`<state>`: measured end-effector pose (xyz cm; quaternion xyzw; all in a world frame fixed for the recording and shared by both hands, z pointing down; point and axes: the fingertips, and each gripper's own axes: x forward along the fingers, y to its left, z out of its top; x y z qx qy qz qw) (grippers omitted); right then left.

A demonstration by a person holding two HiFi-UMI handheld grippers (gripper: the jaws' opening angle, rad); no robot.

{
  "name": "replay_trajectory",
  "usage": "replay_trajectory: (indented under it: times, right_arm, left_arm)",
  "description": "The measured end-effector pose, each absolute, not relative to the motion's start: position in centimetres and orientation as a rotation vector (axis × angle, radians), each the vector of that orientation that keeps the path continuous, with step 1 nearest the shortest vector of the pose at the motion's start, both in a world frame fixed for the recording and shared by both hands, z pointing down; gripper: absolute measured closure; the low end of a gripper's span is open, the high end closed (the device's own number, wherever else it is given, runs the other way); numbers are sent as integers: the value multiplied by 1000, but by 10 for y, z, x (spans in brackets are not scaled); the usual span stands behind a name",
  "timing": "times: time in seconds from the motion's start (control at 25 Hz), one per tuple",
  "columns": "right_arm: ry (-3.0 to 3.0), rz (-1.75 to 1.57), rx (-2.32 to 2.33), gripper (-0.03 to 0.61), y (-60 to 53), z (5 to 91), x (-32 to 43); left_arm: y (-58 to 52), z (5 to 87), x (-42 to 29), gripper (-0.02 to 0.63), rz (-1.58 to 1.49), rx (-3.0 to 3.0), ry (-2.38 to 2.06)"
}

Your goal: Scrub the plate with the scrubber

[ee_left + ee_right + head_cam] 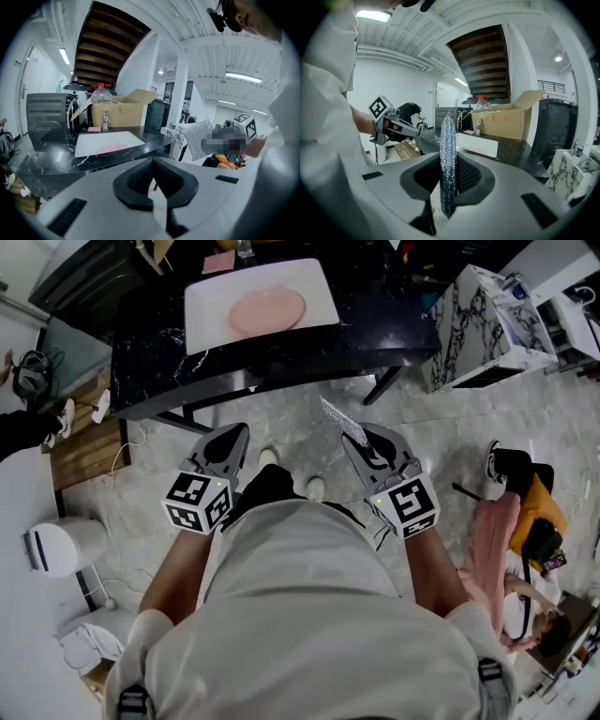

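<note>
A pink plate [268, 310] lies in a white tray [202, 306] on the black marble table [375, 324], well ahead of both grippers. The left gripper view catches the plate [111, 148] in its tray [93, 142] from a low angle. My left gripper [234, 432] is held over the floor short of the table, jaws shut with nothing between them [153, 161]. My right gripper [361, 432] is level with it and shut on a silver glittery scrubber [343, 422], which stands up edge-on between the pads [448, 164]. The scrubber [197, 138] also shows flat in the left gripper view.
A cardboard box [119, 112], a faucet [106, 119] and a plastic bottle [101, 95] stand at the table's far side. A white marbled cabinet [483, 329] is right of the table. Bags [525, 502] and a seated person [539, 610] occupy the floor at right; white appliances [56, 545] at left.
</note>
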<state>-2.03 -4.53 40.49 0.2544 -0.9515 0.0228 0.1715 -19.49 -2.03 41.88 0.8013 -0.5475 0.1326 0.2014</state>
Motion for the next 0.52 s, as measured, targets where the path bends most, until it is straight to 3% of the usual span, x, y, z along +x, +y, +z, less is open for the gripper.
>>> replay_trajectory:
  times: [0.32, 0.52]
  right_arm:
    - [-2640, 67, 789, 503, -49, 401, -39]
    - [-2629, 83, 815, 503, -53, 398, -85]
  left_arm:
    - [-40, 409, -211, 617, 336, 2345, -1457]
    - [-32, 402, -258, 617, 327, 2365, -1426]
